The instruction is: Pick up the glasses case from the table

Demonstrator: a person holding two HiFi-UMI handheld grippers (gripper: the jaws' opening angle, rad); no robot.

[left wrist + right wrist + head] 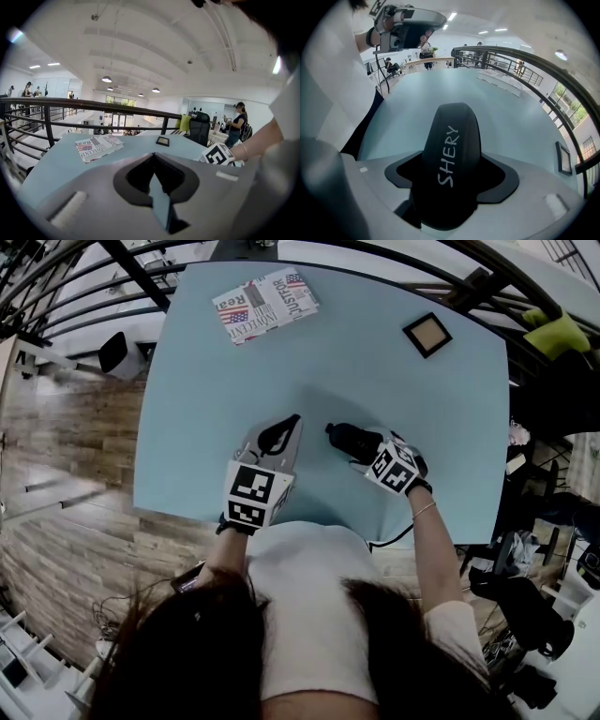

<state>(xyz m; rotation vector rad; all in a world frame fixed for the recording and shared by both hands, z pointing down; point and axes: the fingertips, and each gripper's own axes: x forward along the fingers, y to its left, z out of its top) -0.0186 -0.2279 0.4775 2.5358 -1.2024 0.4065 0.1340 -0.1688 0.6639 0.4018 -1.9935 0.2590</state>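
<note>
A black glasses case (349,438) printed "SHERY" (452,154) lies on the near middle of the light blue table (216,409). My right gripper (362,448) points steeply down over the case's near end. Its jaws stand wide on either side of the case, and the case fills the gap (452,180) between them. Whether the case is off the table I cannot tell. My left gripper (286,426) hovers just to the case's left, aimed across the table. Its jaws (153,161) are together with nothing in them.
A folded paper with flag print (265,304) (98,146) lies at the table's far left. A small square frame (427,334) (162,141) (564,157) sits at the far right. A black railing (93,104) rings the table. A chair with a green cushion (553,334) stands to the right.
</note>
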